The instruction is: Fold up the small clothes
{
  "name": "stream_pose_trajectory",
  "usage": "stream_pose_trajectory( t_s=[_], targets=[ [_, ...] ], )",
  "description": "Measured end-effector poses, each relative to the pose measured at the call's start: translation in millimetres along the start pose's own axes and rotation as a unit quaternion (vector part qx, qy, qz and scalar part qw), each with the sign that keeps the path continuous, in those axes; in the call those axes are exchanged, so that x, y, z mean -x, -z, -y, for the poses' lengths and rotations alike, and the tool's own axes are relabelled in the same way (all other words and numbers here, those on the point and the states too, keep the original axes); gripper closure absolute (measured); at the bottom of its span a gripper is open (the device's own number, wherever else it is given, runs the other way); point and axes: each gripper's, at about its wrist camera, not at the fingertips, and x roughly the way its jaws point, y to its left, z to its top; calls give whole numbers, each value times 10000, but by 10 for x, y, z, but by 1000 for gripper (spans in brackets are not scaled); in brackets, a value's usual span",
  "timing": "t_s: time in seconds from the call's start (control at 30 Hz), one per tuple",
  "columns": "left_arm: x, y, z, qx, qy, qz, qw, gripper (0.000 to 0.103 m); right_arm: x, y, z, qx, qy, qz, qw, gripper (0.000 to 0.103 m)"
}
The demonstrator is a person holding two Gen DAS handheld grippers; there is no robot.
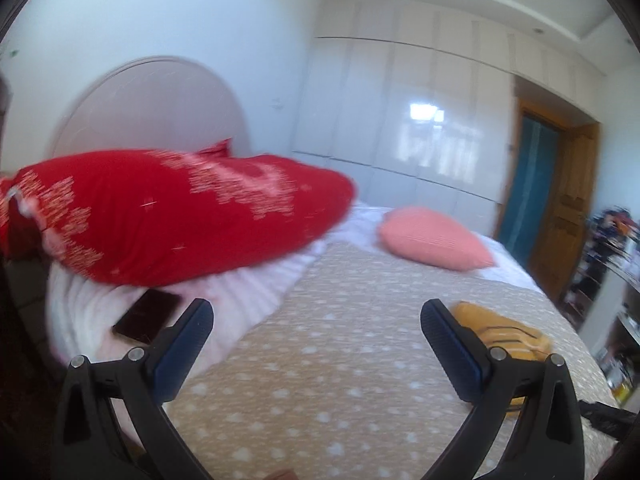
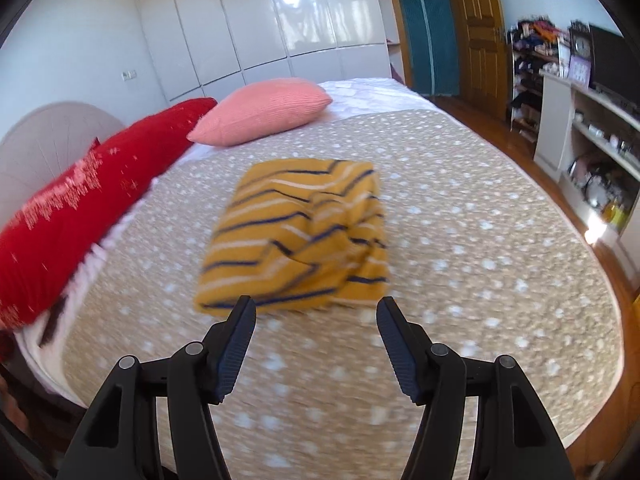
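Hovering over the beige bedspread with white dots (image 1: 340, 360), the left gripper (image 1: 316, 316) has its blue-padded jaws spread wide, gripping nothing; a dark flat phone (image 1: 146, 314) lies just left of it under the big red patterned pillow (image 1: 172, 212). Farther right, the right gripper (image 2: 316, 314) is likewise spread and holds nothing, just short of the folded mustard-yellow striped garment (image 2: 296, 236) lying on the bedspread, with a pink ribbed cushion (image 2: 260, 110) beyond.

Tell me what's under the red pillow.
The red pillow rests on ribbed white bedding. A dark flat object pokes out beside its lower edge. Anything further beneath is covered. Both grippers, left and right, are open.
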Motion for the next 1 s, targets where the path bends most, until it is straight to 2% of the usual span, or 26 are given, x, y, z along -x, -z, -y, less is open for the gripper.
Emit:
stream_pose_trajectory(
  t_s=[0.13, 0.2, 0.33, 0.4, 0.57, 0.7, 1.0],
  targets=[
    [5, 36, 314, -103, 770, -338, 9964, 0, -11, 173, 102, 218, 33, 11, 9998, 35],
    [-35, 85, 475, -201, 967, -541, 9936, 0, -25, 235, 129, 259, -14, 11, 9997, 35],
    [-159, 312, 937, -984, 634, -966, 9884, 0, -86, 317, 153, 338, -126, 9, 9993, 34],
    [-208, 449, 1109, -1234, 729, -1231, 9820, 0, -114, 341, 148, 377, -163, -5, 9992, 34],
    [-323, 691, 1311, -1508, 839, -1753, 9693, 0, -181, 388, 184, 368, -257, -51, 9990, 33],
    [-359, 807, 1400, -1689, 795, -1923, 9634, 0, -230, 430, 239, 280, -280, -104, 9992, 32],
    [-400, 881, 1437, -1847, 824, -2031, 9580, 0, -256, 482, 294, 149, -213, -212, 9994, 32]
  ],
)
